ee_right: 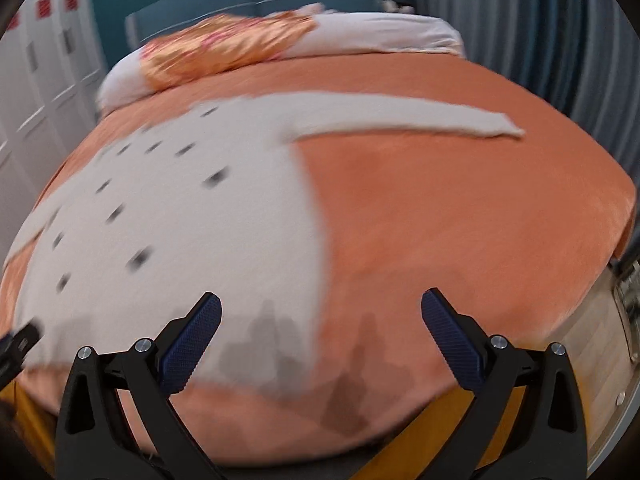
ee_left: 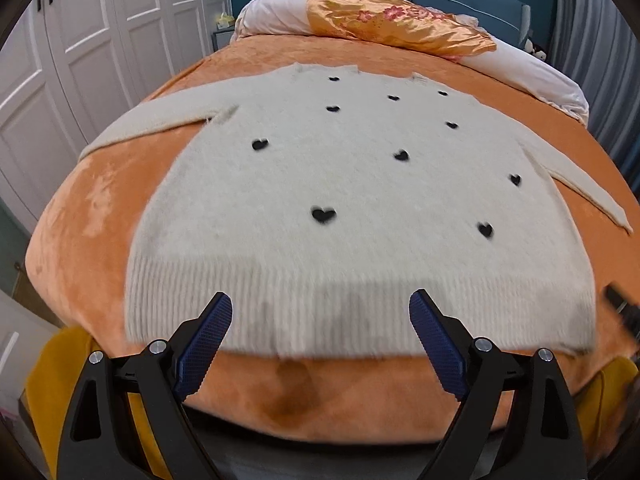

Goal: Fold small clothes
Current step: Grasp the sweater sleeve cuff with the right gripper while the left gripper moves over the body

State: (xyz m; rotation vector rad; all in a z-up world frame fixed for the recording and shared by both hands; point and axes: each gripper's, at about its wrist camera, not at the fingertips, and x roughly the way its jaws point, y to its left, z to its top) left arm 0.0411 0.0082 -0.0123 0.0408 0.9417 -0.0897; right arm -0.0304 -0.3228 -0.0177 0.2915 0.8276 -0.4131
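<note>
A fluffy white sweater (ee_left: 344, 196) with small black hearts lies flat, front up, on an orange bed, with both sleeves spread out and its ribbed hem toward me. My left gripper (ee_left: 320, 308) is open and empty, just above the middle of the hem. My right gripper (ee_right: 320, 306) is open and empty, over the sweater's lower right corner (ee_right: 280, 312). The right wrist view is blurred; it shows the sweater (ee_right: 180, 220) with its right sleeve (ee_right: 420, 118) stretched out to the right. The right gripper's tip shows at the right edge of the left wrist view (ee_left: 624, 308).
The orange bedspread (ee_left: 100, 200) covers the bed. A white duvet (ee_left: 276, 12) and an orange satin floral pillow (ee_left: 384, 16) lie at the head. White wardrobe doors (ee_left: 72, 60) stand to the left. A grey curtain (ee_right: 540, 20) hangs on the right.
</note>
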